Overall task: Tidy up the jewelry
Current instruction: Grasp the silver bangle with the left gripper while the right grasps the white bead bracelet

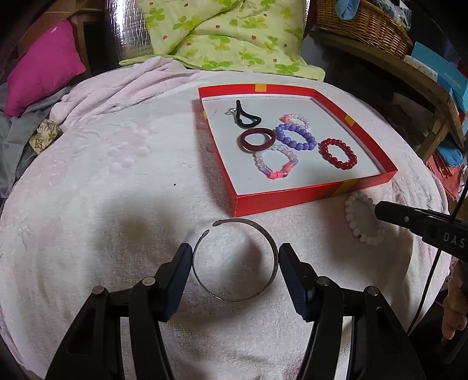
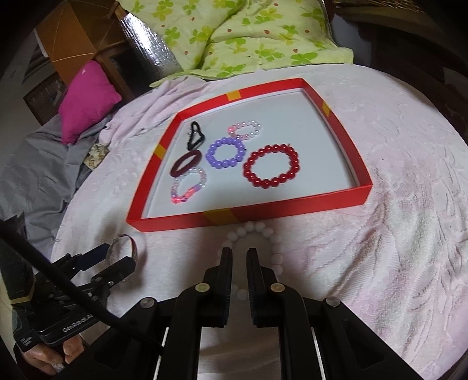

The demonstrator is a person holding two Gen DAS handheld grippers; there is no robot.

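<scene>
The left tool (image 1: 235, 257) is clenched on the metal bangle (image 1: 235, 260). Only the right wrist view shows the right tool (image 2: 239, 257), nearly closed and holding nothing, above the white bead bracelet (image 2: 254, 231).

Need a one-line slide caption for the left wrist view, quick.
Left gripper jaws clasp an open metal bangle on the pink blanket, before the red tray of bracelets.

Right gripper (image 2: 239, 257) covered the near arc of the white bead bracelet (image 2: 257, 231). Wicker basket (image 1: 365, 26), upper right, ran off frame.
</scene>
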